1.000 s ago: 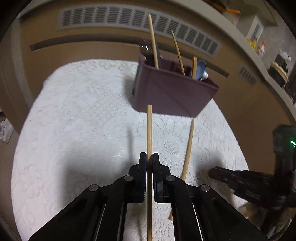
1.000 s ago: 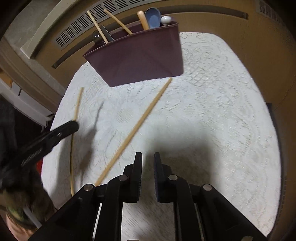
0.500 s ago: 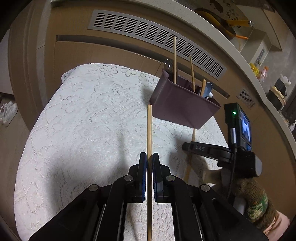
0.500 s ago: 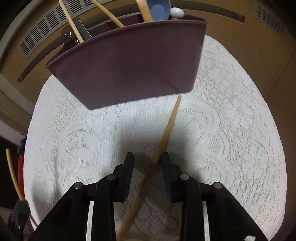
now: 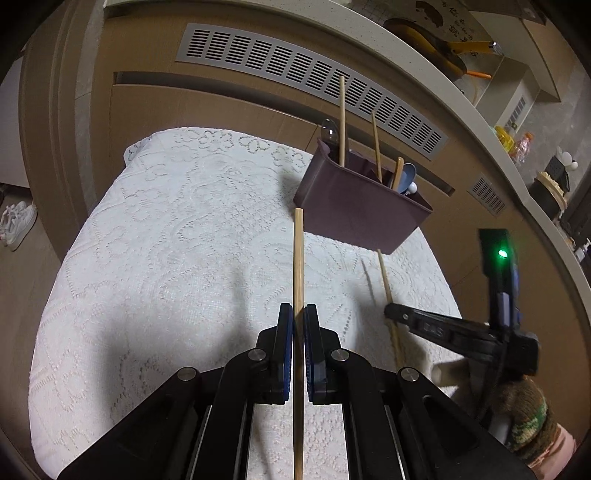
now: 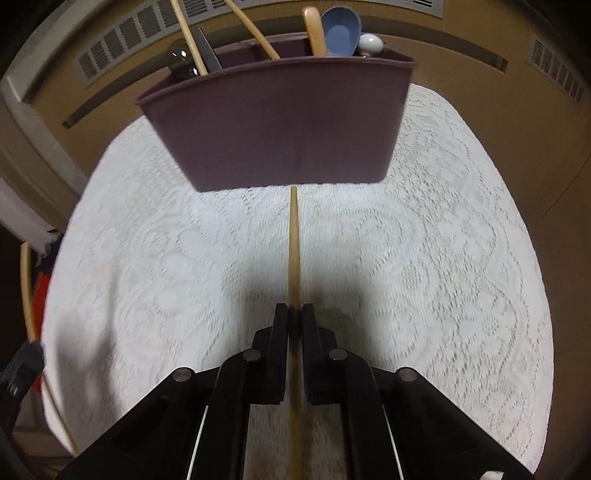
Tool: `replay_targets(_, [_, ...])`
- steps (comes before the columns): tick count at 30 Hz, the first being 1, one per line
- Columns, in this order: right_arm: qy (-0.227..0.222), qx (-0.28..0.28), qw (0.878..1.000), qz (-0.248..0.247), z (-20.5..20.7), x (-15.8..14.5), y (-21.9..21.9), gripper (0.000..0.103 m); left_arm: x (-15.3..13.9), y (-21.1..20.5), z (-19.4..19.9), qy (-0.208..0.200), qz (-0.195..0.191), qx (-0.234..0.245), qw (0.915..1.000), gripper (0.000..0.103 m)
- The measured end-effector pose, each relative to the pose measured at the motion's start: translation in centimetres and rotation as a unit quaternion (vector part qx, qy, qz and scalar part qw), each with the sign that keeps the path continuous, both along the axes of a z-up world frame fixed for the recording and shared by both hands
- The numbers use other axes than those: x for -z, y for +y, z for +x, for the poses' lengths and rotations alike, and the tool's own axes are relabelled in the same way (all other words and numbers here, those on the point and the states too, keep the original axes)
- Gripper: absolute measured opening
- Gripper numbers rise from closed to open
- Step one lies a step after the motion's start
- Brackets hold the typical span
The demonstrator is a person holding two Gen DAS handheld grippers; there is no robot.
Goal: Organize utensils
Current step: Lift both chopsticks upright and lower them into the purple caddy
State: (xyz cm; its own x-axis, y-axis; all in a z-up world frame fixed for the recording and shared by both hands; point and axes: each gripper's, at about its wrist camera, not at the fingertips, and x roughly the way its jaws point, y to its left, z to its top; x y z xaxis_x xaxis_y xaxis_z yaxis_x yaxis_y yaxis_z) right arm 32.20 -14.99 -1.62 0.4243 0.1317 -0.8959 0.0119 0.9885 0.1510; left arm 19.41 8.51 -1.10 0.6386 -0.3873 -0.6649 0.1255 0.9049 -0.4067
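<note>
left tool [image 5: 299, 319] closed on a chopstick [image 5: 297, 266], held raised over the lace-covered surface [image 5: 166, 258], tip pointing toward the near corner of the caddy [image 5: 362, 214]. right tool [image 6: 294, 321] closed, or all but closed, around a second chopstick [image 6: 293, 240] that lies on the cloth, its far end just short of the caddy's front wall; contact looks firm but slight blur, so grip judged, not certain. caddy already holds two chopsticks, a metal spoon, a blue spoon [image 6: 340, 31] and other handles. step in hand: picking up the last loose sticks. next move calls for lifting each stick, tilting it near upright, and lowering it into the compartment with the other chopsticks, clear of the rim.
</note>
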Motion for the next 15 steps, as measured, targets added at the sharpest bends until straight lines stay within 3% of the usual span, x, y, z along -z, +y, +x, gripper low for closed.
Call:
replay_targets(5, [-0.046,-0.052,0.997,0.018,-4.1,-3.3,-2.0,0.007,-0.5,-1.2,-0.6,-0.001,-0.011,0.012,0.9999,0.006])
replay_targets(8, [-0.046,-0.069,0.996,0.036,-4.9,-4.0,-3.0,0.007,-0.7,-2.2,-0.8,0.000,-0.009,0.017,0.9998,0.006])
replay_targets(15, [-0.058,-0.056,0.995,0.065,-7.4,-4.7,-6.1,0.007,-2.1,-4.5,-1.8,-0.011,-0.003,0.035,0.9993,0.006])
